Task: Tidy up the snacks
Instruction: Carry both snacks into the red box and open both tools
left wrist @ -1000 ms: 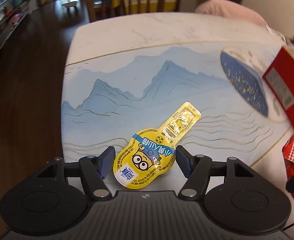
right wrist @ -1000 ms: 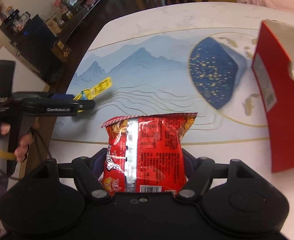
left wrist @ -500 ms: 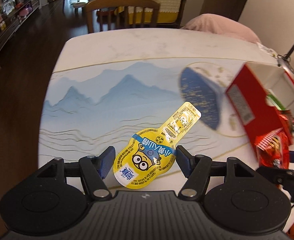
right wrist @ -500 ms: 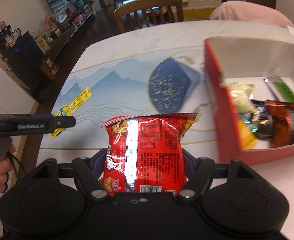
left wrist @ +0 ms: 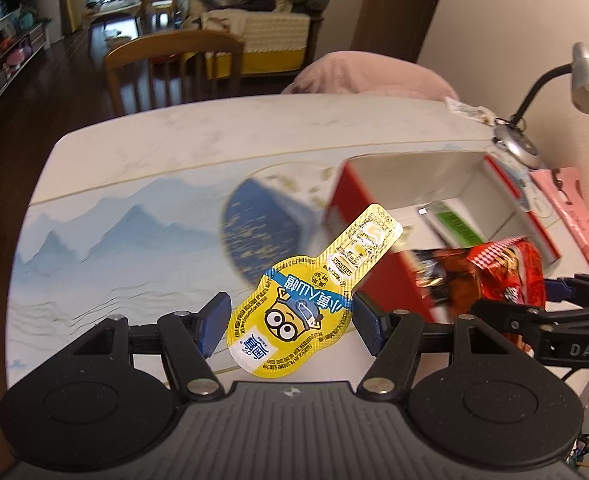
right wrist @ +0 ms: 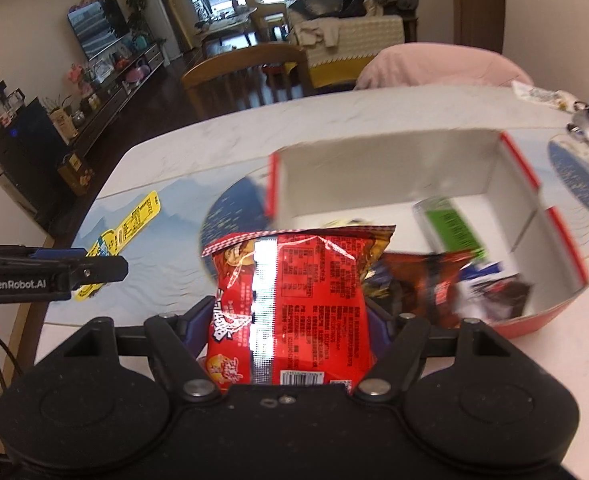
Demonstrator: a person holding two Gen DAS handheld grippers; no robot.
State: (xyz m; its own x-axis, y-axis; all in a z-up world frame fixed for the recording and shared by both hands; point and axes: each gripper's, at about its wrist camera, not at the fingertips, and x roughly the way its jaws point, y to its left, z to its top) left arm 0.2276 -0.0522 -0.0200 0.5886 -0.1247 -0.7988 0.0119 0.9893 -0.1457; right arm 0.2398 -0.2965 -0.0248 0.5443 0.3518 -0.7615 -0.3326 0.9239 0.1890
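A yellow jelly pack (left wrist: 294, 320) with a cartoon face, a blue band and a long narrow tab is clamped flat between the pads of the left gripper (left wrist: 288, 326), the tab angling up and to the right toward a red box (left wrist: 390, 268); from the right wrist view the same pack (right wrist: 124, 236) hangs over the table, left of the box. A red crinkled chip bag (right wrist: 290, 304) with a shiny seam down its back stands upright in the right gripper (right wrist: 290, 322), just in front of the box's near edge. The red box (right wrist: 550, 240) is open on top with white inner walls and holds a green packet (right wrist: 450, 228) and several dark and red wrappers (right wrist: 426, 280), blurred.
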